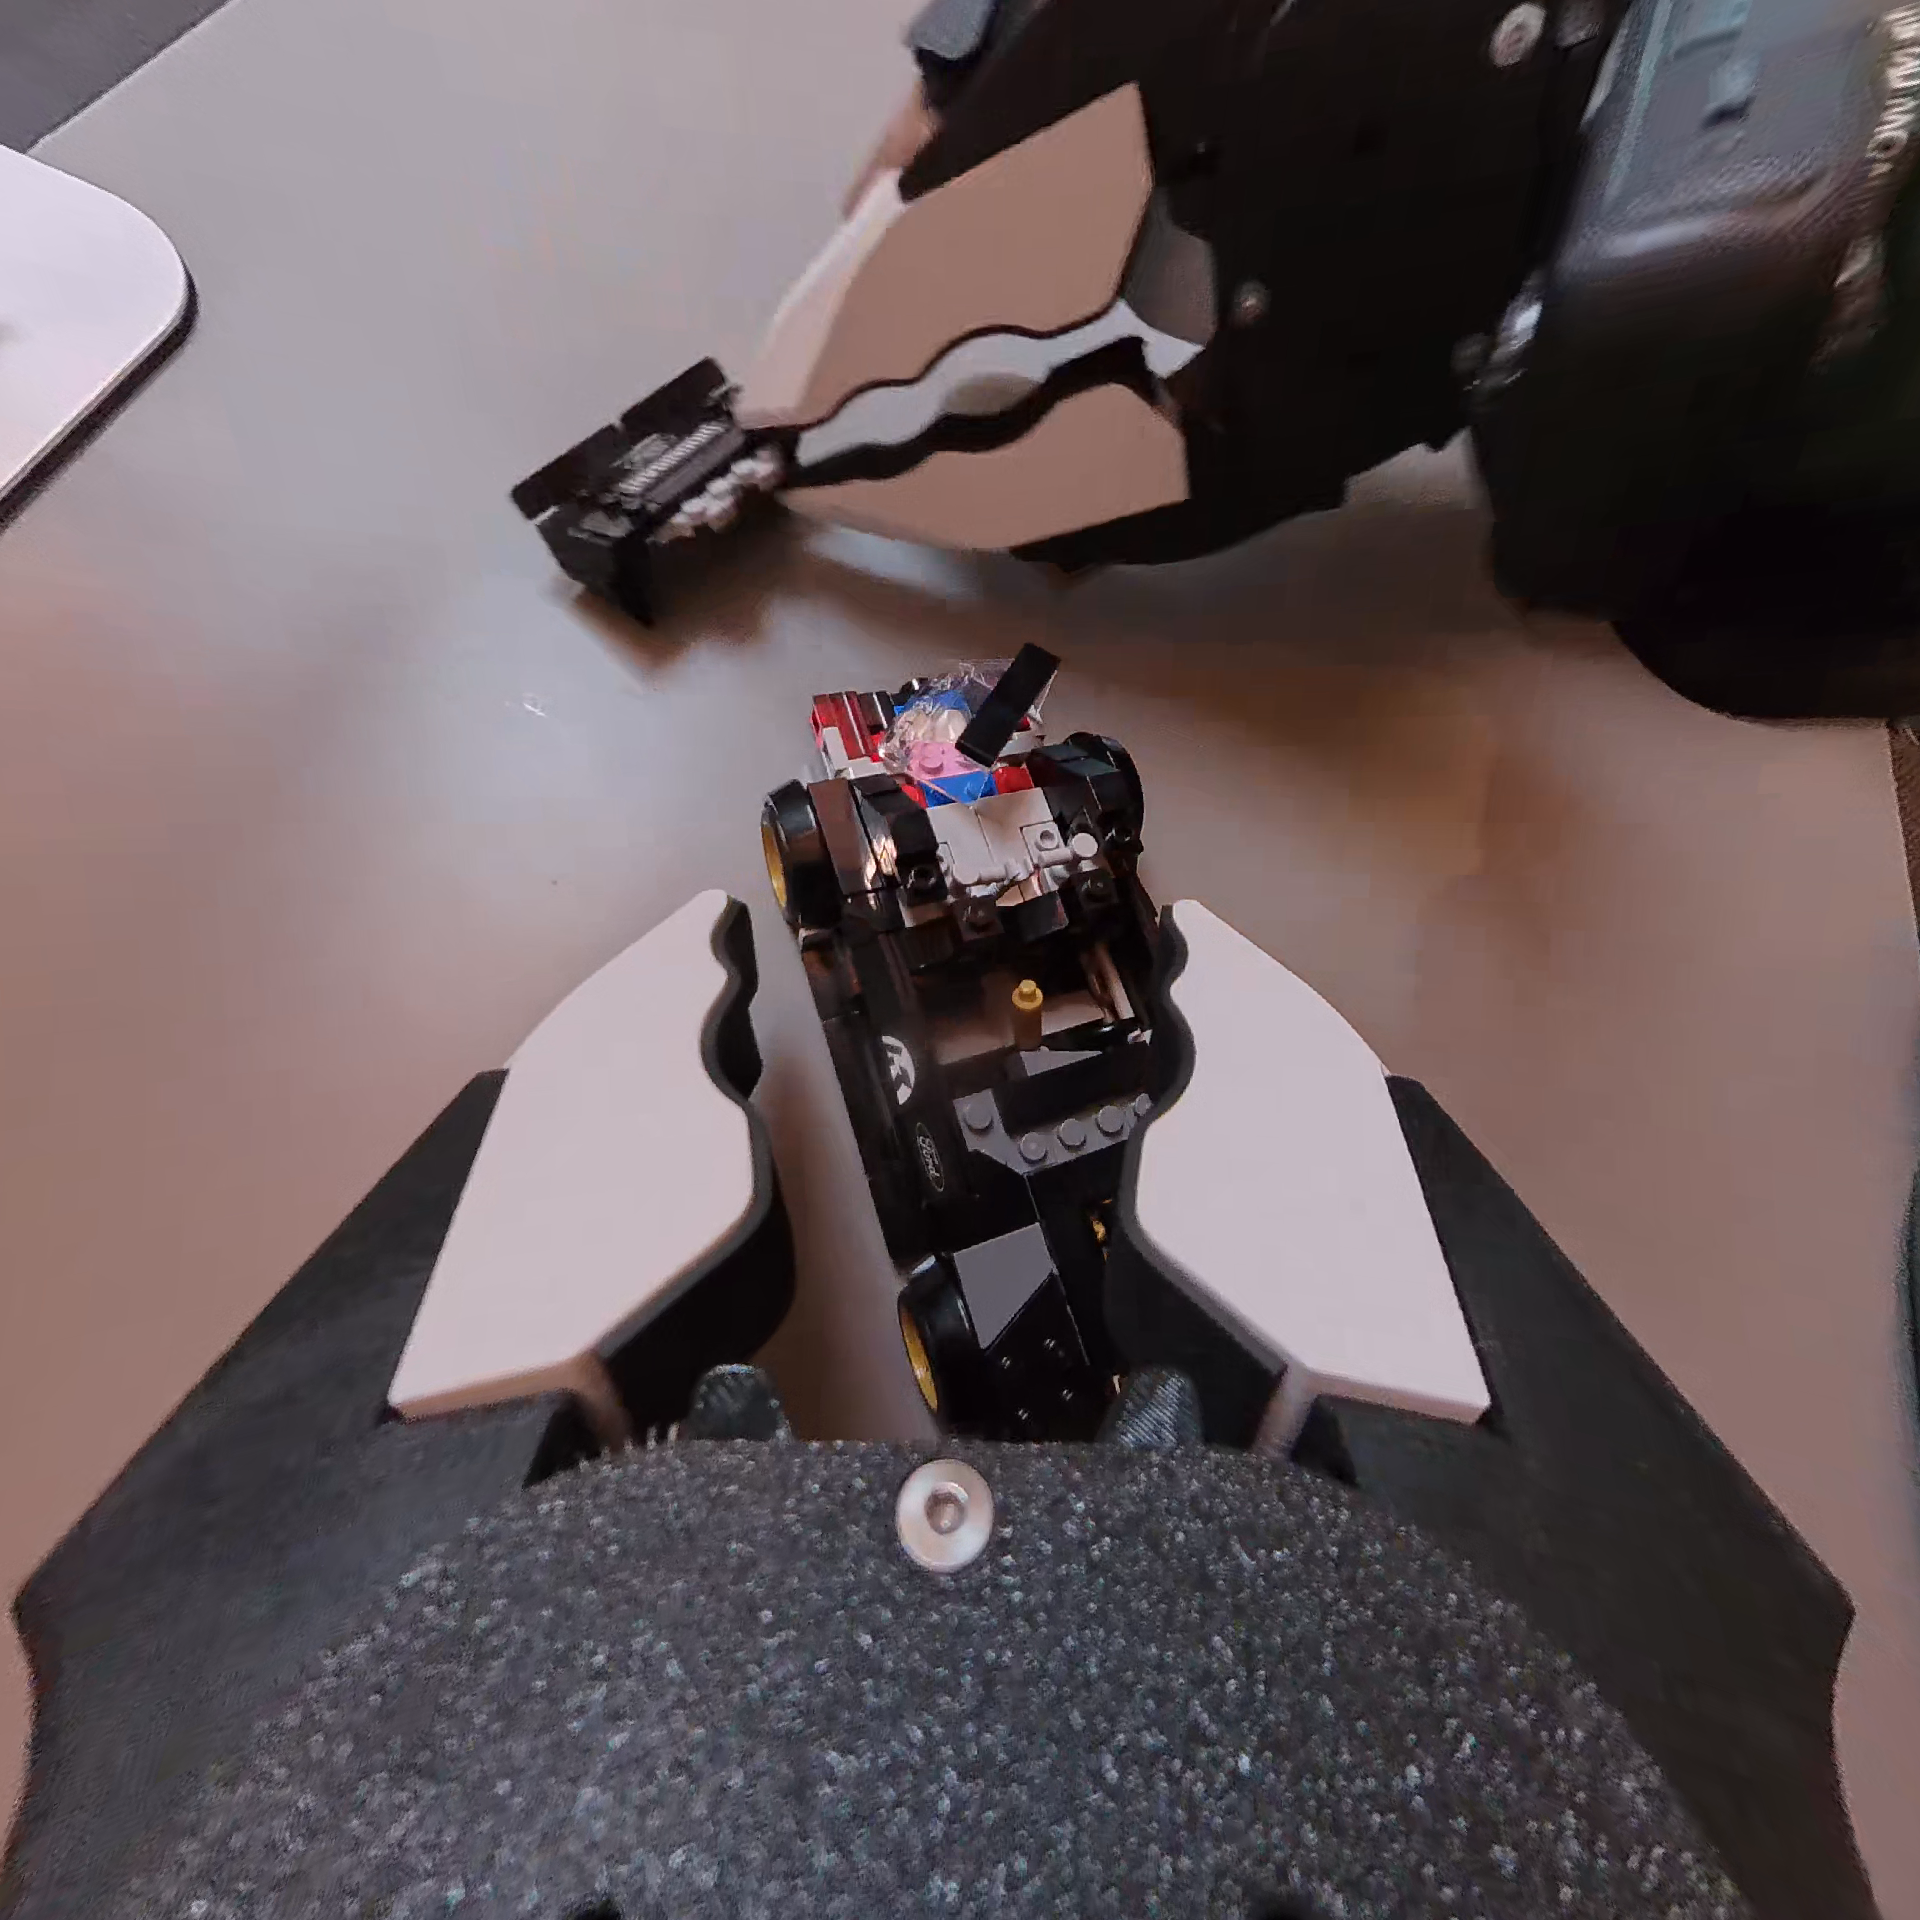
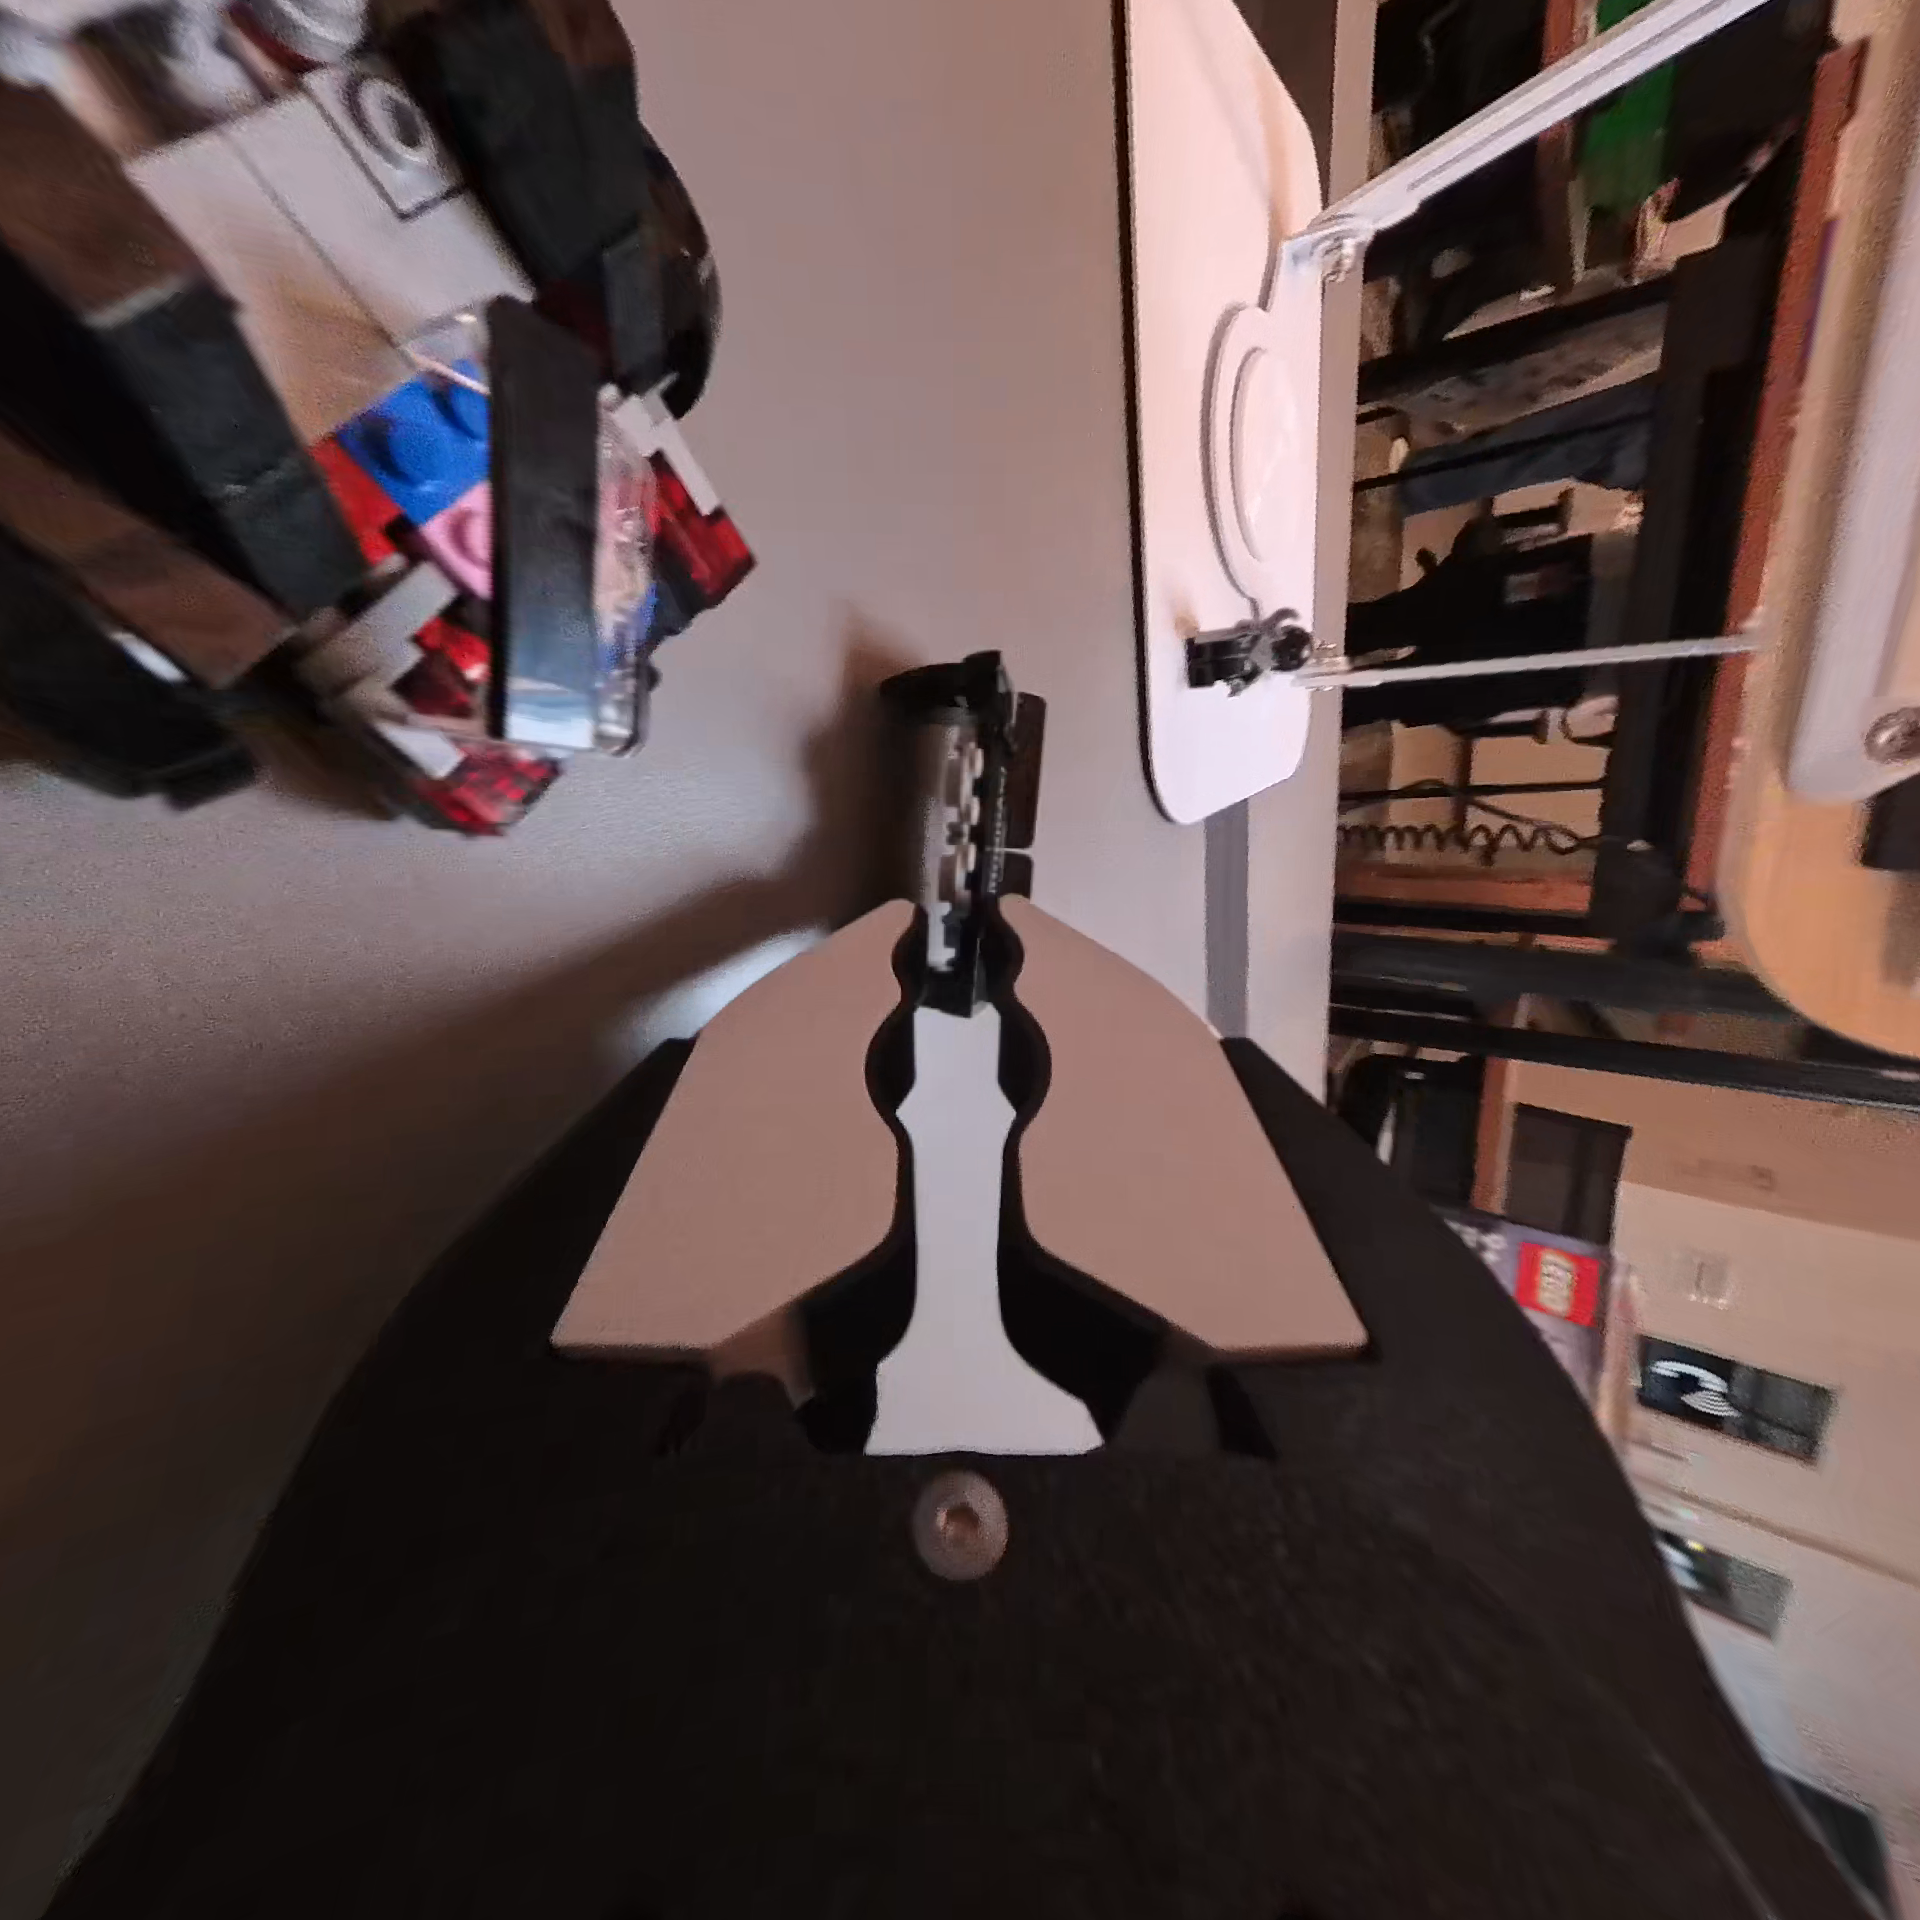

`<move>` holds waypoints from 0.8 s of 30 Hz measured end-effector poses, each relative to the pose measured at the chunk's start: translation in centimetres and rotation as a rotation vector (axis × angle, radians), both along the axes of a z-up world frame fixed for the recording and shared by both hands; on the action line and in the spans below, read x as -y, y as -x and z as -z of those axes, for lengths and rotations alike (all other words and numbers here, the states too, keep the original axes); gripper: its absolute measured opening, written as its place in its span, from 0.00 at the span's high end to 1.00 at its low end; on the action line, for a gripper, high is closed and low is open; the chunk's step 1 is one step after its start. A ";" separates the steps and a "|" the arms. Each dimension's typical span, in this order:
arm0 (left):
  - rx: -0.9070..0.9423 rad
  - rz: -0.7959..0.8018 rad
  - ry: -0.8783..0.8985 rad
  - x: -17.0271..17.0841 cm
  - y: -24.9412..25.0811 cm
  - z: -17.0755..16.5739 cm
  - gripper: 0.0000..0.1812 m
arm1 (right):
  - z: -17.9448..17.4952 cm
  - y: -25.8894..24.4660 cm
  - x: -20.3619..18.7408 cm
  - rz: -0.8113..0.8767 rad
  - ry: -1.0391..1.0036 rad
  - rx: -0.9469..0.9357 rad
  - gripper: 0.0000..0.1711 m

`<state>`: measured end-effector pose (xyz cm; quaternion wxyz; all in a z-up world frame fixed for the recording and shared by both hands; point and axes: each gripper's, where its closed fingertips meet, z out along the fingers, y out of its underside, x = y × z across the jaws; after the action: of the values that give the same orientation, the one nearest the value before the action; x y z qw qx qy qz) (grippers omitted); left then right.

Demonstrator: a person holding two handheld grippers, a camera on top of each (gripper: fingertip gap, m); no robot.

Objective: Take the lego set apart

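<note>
A black lego car (image 1: 977, 1091) with gold wheel hubs lies on the brown table (image 1: 312, 831) between my left gripper's fingers. My left gripper (image 1: 951, 925) is open around it: the right finger touches the car's side and a thin gap shows at the left finger. A black tile (image 1: 1008, 707) stands tilted on the car's far end over red, blue and pink bricks. My right gripper (image 1: 774, 457) is shut on a small black piece with grey studs (image 1: 644, 478) that rests on the table beyond the car. In the right wrist view this gripper (image 2: 961, 935) holds that piece (image 2: 971, 831), and the car (image 2: 416, 468) fills the upper left.
A white board (image 1: 62, 312) lies at the table's far left edge. In the right wrist view the board (image 2: 1216, 416) carries a small black lego figure (image 2: 1242, 660). Shelves and a lego box (image 2: 1558, 1288) stand past the table edge. My hands' fingertips stand some 12 centimeters from each other.
</note>
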<state>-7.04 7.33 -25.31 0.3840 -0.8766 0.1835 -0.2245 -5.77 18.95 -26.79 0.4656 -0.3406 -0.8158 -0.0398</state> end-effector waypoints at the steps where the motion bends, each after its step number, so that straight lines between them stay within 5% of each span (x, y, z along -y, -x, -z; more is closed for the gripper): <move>1: -0.002 0.000 0.001 0.0 0.0 0.1 0.60 | 0.0 -0.6 0.5 0.007 0.060 0.004 0.92; 7: 0.005 -0.001 0.001 0.0 -0.1 0.0 0.60 | -2.0 -2.3 2.5 0.039 0.551 -0.030 0.90; 15: 0.009 -0.006 0.003 0.0 -0.2 0.1 0.61 | -1.1 -0.3 -1.3 0.270 1.139 0.029 0.84; 24: 0.032 -0.004 0.007 0.0 0.0 0.1 0.62 | 0.0 -0.4 1.0 0.265 1.100 0.110 0.84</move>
<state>-7.05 7.32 -25.39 0.3842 -0.8747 0.1747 -0.2382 -5.35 17.93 -26.74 0.1675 -0.6300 -0.6898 0.3151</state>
